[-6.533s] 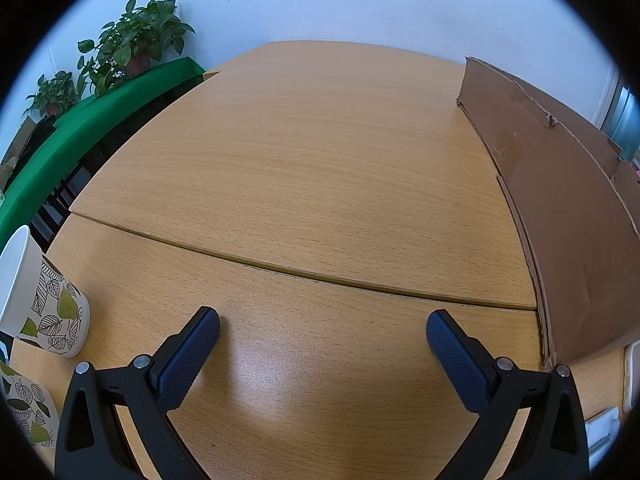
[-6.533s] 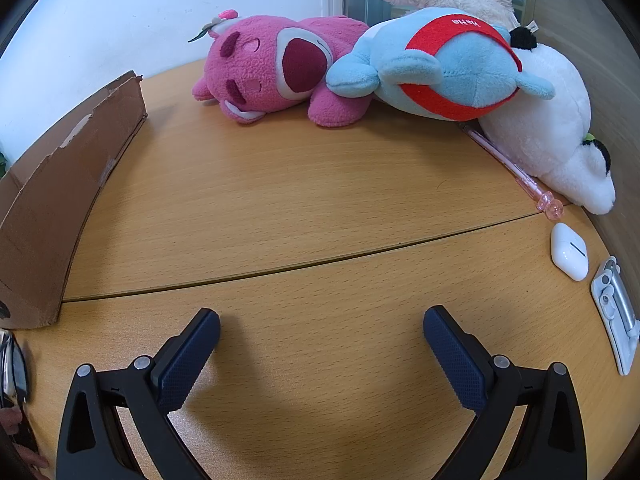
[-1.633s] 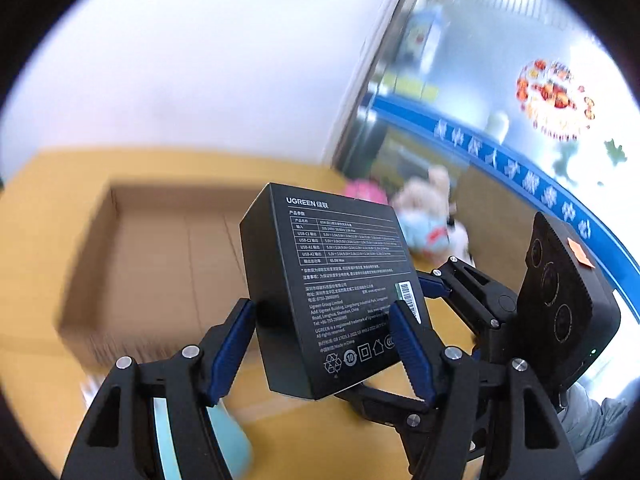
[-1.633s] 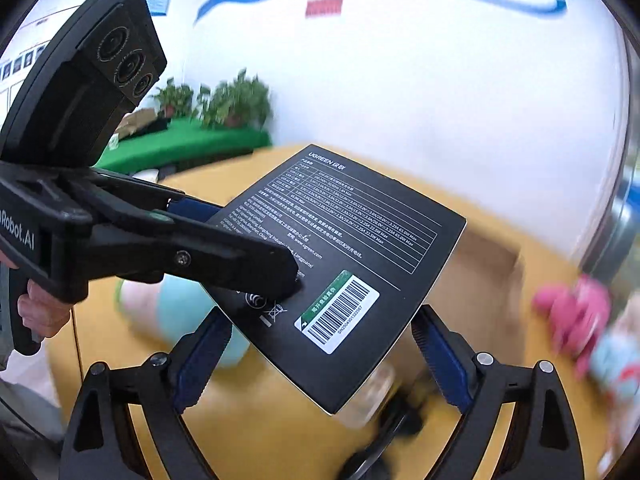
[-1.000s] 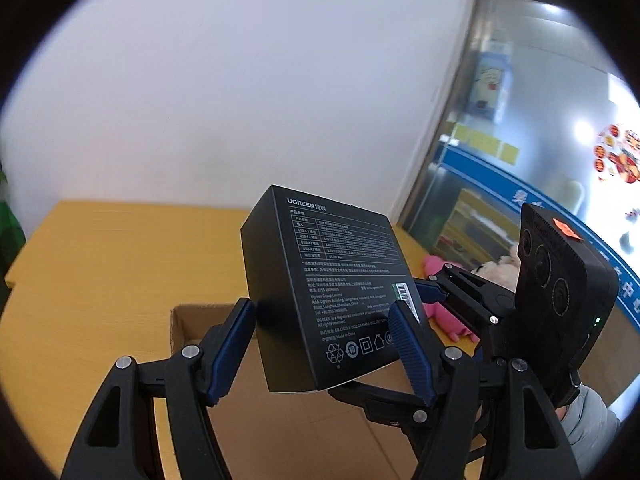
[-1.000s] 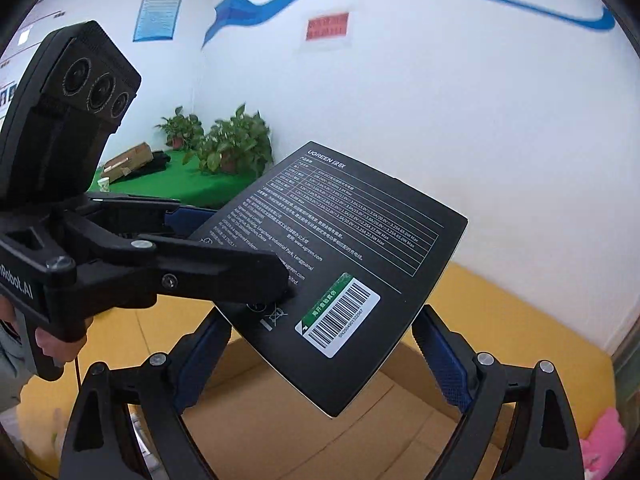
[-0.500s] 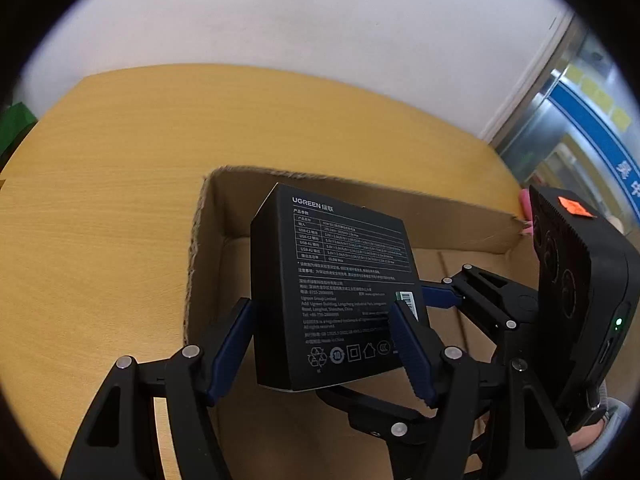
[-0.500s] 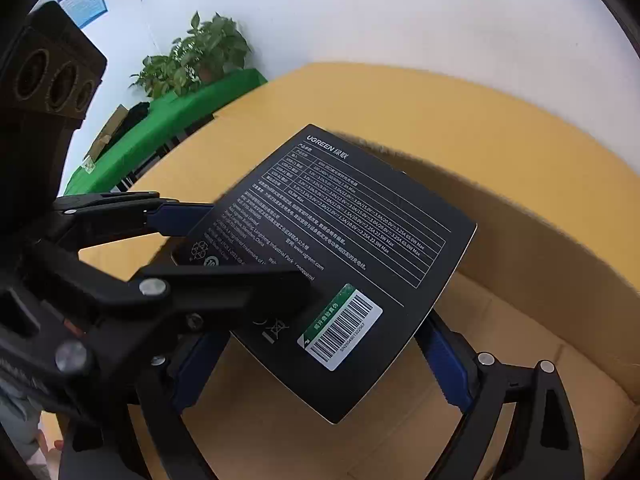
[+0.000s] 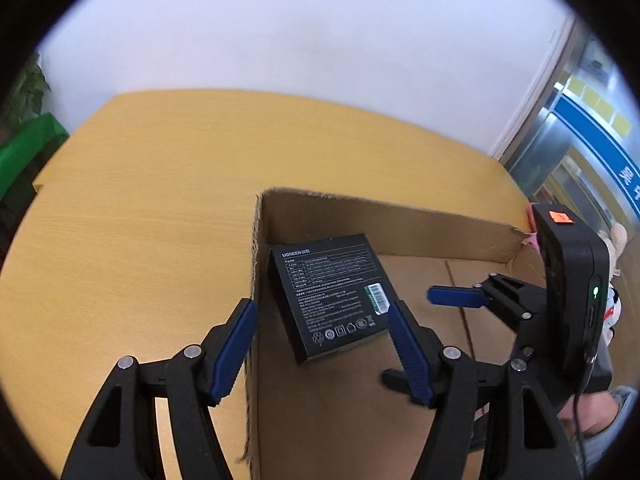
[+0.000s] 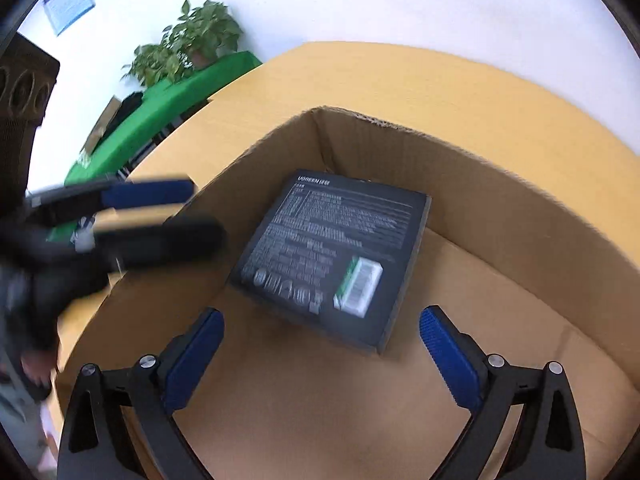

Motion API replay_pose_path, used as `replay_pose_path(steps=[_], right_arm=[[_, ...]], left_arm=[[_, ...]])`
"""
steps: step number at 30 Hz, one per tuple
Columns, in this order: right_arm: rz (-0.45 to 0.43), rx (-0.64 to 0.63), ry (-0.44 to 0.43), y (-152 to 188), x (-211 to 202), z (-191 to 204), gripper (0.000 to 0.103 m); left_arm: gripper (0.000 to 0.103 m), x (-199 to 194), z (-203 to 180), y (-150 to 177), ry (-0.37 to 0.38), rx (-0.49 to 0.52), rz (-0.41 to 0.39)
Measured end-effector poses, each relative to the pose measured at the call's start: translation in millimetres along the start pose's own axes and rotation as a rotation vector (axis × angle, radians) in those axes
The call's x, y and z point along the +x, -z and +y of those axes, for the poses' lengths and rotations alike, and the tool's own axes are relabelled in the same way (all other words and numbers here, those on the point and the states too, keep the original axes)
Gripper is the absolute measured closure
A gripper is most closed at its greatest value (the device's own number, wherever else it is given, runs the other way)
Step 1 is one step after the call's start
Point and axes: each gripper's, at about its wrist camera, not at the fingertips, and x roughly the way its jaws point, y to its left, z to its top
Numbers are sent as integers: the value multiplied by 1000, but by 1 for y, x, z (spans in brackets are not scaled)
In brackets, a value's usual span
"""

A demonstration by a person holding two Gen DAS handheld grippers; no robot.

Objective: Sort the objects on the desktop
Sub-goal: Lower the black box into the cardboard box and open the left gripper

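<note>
Box [image 10: 336, 256] lies freed in the carton's [image 10: 500, 184] far-left corner (sorted); the right gripper [image 10: 320, 356] has just spread wide, and the left gripper [image 9: 320, 344] gapes empty.

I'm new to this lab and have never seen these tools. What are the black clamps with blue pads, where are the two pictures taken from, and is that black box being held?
There is no robot here: a person carries a hand-held gripper in each hand, each with a fisheye camera looking out along its two blue-padded fingers. One picture is from the left hand-held gripper, the other from the right hand-held gripper. Both look down into a cardboard box standing on a wooden table. The black product box lies inside it, near a corner. Nothing is held: both pairs of jaws stand open, and the right ones have just been opening wider.
</note>
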Motion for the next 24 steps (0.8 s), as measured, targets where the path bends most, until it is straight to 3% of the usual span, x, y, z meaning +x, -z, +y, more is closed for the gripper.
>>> replay_pose_path(steps=[4,7,10,14,17,20,24], right_arm=[[-61,19,29,23,-57,6,0],[-139,31,41,56,-116,12,0],[-211,74,72,97,-162,15,0],[-219,113,113,155,-185,18,0],[-175,138,130,191,-184,20,0],[-116,167,155,217,-175,14,0],[-115,227,137,237,-177,1,0]], left_arm=[[30,-55,-15,25,-5,84,-84],[26,-69,-48,29,37,172,-115],[25,-42,-85,20,105,242,-70],[25,41,-115,14,204,243,91],[25,91,-119,12,157,195,203],[25,120,-115,9,93,179,241],[25,134,-83,8,24,62,277]])
